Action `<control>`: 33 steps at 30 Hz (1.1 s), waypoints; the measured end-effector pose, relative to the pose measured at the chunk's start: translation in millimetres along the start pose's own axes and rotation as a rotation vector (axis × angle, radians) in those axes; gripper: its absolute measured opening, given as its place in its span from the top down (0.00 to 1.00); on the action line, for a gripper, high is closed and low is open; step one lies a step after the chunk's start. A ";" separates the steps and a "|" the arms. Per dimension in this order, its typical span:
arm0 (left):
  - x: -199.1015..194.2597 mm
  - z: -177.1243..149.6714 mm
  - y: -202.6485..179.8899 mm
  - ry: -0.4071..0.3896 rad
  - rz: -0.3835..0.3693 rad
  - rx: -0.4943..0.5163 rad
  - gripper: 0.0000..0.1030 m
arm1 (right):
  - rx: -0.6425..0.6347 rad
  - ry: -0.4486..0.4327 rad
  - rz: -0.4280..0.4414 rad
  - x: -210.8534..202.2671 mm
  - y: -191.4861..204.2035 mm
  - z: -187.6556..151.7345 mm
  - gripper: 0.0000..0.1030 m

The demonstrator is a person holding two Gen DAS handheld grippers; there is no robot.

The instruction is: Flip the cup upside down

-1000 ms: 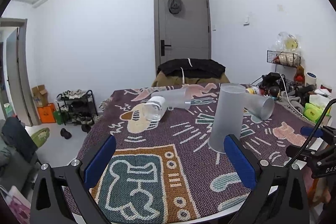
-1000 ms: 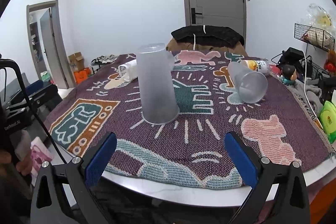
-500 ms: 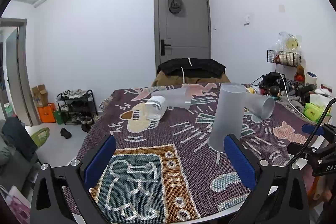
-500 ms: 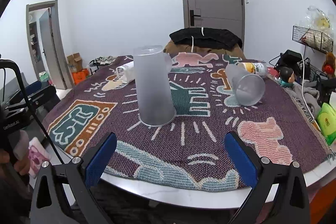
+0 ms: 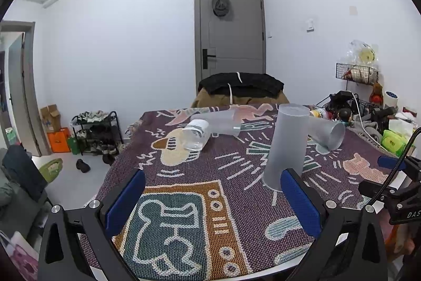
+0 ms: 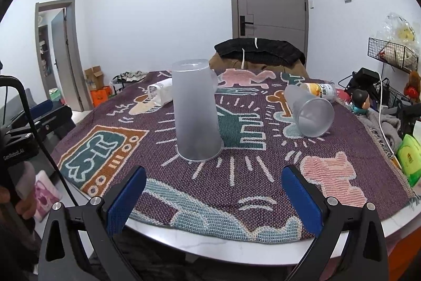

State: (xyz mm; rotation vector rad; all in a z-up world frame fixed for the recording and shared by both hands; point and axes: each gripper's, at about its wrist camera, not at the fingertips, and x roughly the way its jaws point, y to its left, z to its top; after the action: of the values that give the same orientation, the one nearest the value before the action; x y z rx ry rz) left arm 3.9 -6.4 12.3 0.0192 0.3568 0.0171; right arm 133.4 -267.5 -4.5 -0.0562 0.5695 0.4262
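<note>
A frosted plastic cup (image 6: pixel 196 112) stands upside down, mouth down, on the patterned table cloth (image 6: pixel 244 178); in the left wrist view the cup (image 5: pixel 288 146) is just beyond my right finger. A second frosted cup (image 6: pixel 310 112) lies on its side to the right, also visible in the left wrist view (image 5: pixel 329 132). A third frosted cup (image 5: pixel 218 121) lies on its side further back. My left gripper (image 5: pixel 213 199) is open and empty. My right gripper (image 6: pixel 214 198) is open and empty, near the table's front edge, short of the upturned cup.
A clear jar (image 5: pixel 196 136) lies on its side at the back left. A bottle with a yellow label (image 6: pixel 319 90) lies behind the right cup. A green packet (image 6: pixel 409 157) and cables sit at the right edge. The other gripper (image 6: pixel 26 128) is at the left.
Both grippers have drawn back slightly from the upturned cup, which stays standing mouth down. Nothing else has moved.
</note>
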 end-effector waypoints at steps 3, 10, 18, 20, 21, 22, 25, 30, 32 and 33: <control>0.4 0.1 0.5 0.001 0.001 0.001 0.00 | 0.000 0.000 0.002 0.0 0.4 -0.6 0.00; 1.0 2.8 -0.1 -0.001 0.003 0.003 0.00 | 0.003 -0.006 -0.005 -0.2 -1.6 -1.0 0.00; 0.4 4.5 0.1 0.002 0.001 0.002 0.00 | 0.004 -0.019 -0.011 -2.0 -2.2 1.0 0.00; -0.1 5.0 -0.1 0.002 -0.001 0.002 0.00 | 0.003 -0.023 -0.015 -2.7 -1.8 1.8 0.00; -1.1 4.5 0.0 -0.001 -0.003 0.001 0.00 | 0.003 -0.024 -0.016 -2.9 -1.7 1.9 0.00; -1.6 4.0 0.2 -0.003 -0.003 0.001 0.00 | 0.002 -0.026 -0.017 -3.1 -1.6 1.8 0.00; -1.0 3.7 0.5 0.002 -0.001 0.004 0.00 | 0.002 -0.023 -0.016 -2.0 -0.8 1.1 0.00; 1.4 5.4 -1.3 0.006 -0.006 0.001 0.00 | 0.008 -0.019 0.001 1.4 1.4 0.6 0.00; 1.1 5.0 -3.3 0.007 -0.012 0.007 0.00 | -0.001 -0.016 -0.006 1.6 2.9 -0.4 0.00; 0.5 4.8 -3.7 0.006 -0.012 0.010 0.00 | -0.003 -0.015 -0.007 1.4 3.0 -0.7 0.00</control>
State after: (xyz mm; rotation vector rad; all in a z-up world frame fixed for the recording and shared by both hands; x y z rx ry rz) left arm 6.1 -10.2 16.5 0.0263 0.3626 0.0031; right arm 132.9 -264.4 -5.7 -0.0577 0.5534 0.4199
